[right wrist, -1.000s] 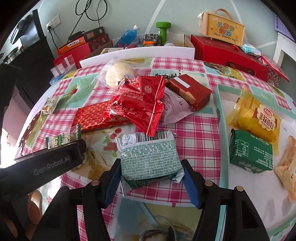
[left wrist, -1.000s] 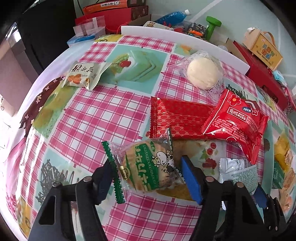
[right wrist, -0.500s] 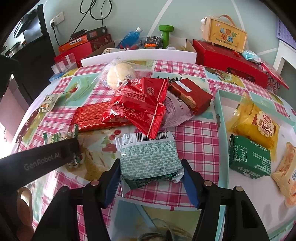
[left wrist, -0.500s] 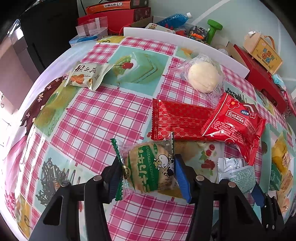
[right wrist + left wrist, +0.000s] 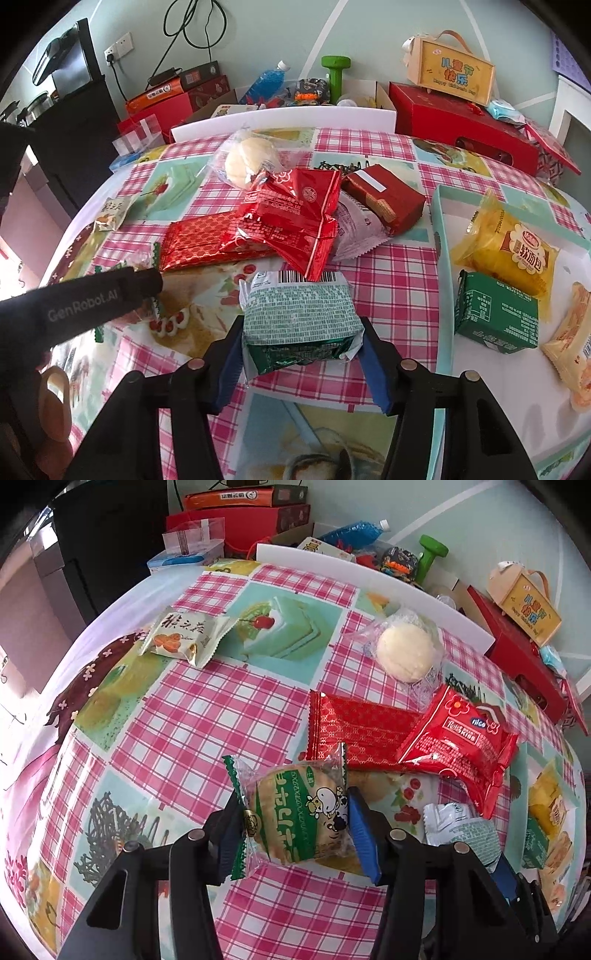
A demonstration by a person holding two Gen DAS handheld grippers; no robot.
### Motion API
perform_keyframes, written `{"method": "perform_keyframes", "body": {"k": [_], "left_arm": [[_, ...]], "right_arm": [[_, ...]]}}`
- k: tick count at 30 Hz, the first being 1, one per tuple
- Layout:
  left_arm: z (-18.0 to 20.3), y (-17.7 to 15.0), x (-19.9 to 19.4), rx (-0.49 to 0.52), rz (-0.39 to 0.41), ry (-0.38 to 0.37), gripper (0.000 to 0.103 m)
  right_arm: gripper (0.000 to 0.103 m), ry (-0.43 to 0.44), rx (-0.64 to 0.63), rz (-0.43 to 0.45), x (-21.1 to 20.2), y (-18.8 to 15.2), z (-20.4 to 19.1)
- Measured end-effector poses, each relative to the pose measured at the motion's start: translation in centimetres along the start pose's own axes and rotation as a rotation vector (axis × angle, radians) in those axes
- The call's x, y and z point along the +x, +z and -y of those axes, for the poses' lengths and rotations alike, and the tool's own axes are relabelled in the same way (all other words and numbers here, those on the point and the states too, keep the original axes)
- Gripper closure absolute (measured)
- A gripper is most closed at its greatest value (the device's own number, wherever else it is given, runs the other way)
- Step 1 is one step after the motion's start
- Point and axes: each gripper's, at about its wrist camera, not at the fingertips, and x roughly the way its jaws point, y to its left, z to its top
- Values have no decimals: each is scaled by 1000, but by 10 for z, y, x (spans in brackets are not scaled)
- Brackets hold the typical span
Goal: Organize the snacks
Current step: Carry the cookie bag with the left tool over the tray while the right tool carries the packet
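**Pink-checked tabletop crowded with snacks as two grippers take hold**

Pink-and-white checked cloth with cake prints covers the tabletop (image 5: pixel 207 716), where wrapped snacks lie in a loose heap. At the right edge, a pale teal tray (image 5: pixel 441 229) holds a yellow bread pack (image 5: pixel 509 247), a green box (image 5: pixel 498 314) and an orange-toned packet (image 5: pixel 572 339). Near the middle, a long red foil pack (image 5: pixel 354 727) lies partly under a red Rose Kiss packet (image 5: pixel 458 742), with a bagged white bun (image 5: pixel 406 651) just behind them and a brown wafer pack (image 5: pixel 384 199) to their right. A small cream packet (image 5: pixel 184 638) sits well apart at the far left. The right gripper (image 5: pixel 301 354) has its blue-padded fingers pressed against both sides of a green-and-white packet (image 5: pixel 299 314), which rests on the cloth just beside the tray. The left gripper (image 5: pixel 291 830) has its fingers closed on a green cow-print biscuit packet (image 5: pixel 295 812), in front of the red foil pack.
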Motion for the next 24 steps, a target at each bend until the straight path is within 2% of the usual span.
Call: {"method": "perform_keyframes", "body": {"k": [7, 14, 24], "left_arm": [[-3, 1, -17, -9, 29, -18, 48], [-3, 3, -43, -13, 91, -40, 48], [5, 5, -68, -10, 150, -61, 48]], "right_arm": [[43, 19, -5, 32, -16, 1, -3], [43, 36, 0, 83, -41, 6, -1], [43, 36, 22, 105, -55, 10, 7]]}}
